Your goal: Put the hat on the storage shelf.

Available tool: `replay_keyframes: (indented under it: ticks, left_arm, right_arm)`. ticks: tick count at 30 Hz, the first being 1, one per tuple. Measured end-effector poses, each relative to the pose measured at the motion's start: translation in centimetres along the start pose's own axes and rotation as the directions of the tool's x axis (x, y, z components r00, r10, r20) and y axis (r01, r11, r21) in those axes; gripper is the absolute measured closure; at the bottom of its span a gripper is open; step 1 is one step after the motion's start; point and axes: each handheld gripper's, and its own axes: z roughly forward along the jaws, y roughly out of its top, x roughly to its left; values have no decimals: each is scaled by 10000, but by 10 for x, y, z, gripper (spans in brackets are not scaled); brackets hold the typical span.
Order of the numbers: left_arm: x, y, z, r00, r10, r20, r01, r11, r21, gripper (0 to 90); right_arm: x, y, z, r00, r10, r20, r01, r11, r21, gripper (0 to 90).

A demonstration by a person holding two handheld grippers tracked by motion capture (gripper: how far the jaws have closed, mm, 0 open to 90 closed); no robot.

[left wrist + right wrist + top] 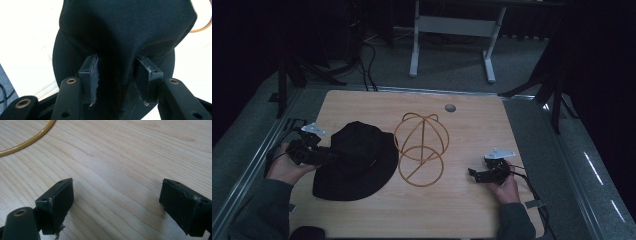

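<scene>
A black brimmed hat [354, 160] lies on the left half of the wooden table [477, 125]. My left gripper [329, 156] reaches into it from the left. In the left gripper view its two pads [92, 72] sit on either side of a creased fold of the hat's crown [125, 30], and the cloth fills the gap and touches both; the gripper [116, 62] is shut on that fold. A yellow wire hat stand [421, 147] stands at the table's middle, right of the hat. My right gripper [472, 173] rests open near the front right, its jaws [117, 192] over bare wood, with an arc of the stand's ring [30, 141] at upper left.
A small grey round cap [450, 107] sits in the tabletop near the far edge. A white desk frame [452, 27] and cables [367, 65] are on the carpet beyond the table. Dark stands flank both sides.
</scene>
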Motion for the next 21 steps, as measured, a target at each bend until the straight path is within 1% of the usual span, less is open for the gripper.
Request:
replay_keyframes:
  ticks: [5,12,15,19,21]
  left_arm:
    - [1,0,7,9999,-17,104,15,9997,248,576]
    - [1,1,16,9996,103,272,-120,9979,639,612]
    - [0,1,20,9994,196,293,-219,9964,814,637]
    - [0,1,22,9993,148,335,-179,9955,927,676]
    - [0,1,23,9992,197,358,-233,9944,1031,697]
  right_arm:
    - [0,0,0,10000,-4,-7,4,10000,2,122]
    - [0,0,0,10000,-8,-13,8,10000,2,122]
    - [0,0,0,10000,-11,-13,11,10000,2,122]
    - [0,0,0,10000,-10,-16,10,10000,5,122]
    - [0,0,0,10000,-10,-15,10,10000,2,122]
